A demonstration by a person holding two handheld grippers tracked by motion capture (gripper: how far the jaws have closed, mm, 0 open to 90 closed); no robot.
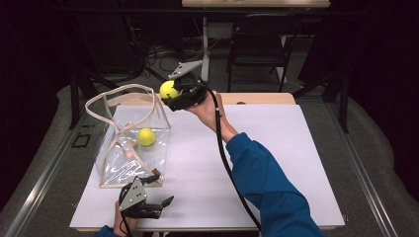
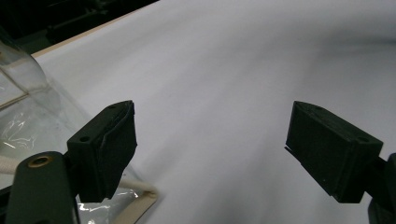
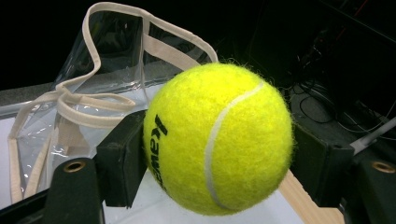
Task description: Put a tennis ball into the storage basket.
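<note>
1. Currently, a yellow tennis ball (image 3: 218, 138) is clamped between the two black jaws of the right gripper (image 1: 174, 95), with one pad pressed against each side of it, as is seen in the right gripper view.
2. In the high view, this ball (image 1: 167, 89) is held up in the air beside the far right corner of a clear plastic bag (image 1: 129, 158), near the far edge of the table (image 1: 276, 163).
3. The bag is trimmed with beige edging, and its beige handles (image 1: 121, 96) are stood up above its open mouth.
4. A second tennis ball (image 1: 146, 136) is seen lying inside the bag, against its transparent wall.
5. The left gripper (image 1: 159, 206) is held low over the near edge of the table, just beside the bag's near corner.
6. Its jaws are held wide apart, and nothing is gripped between them; bare white tabletop (image 2: 219, 84) is seen through the gap in the left gripper view.
7. The right forearm is covered by a blue sleeve (image 1: 269, 182), and a black cable (image 1: 225, 158) is trailed from the right gripper along it.
</note>
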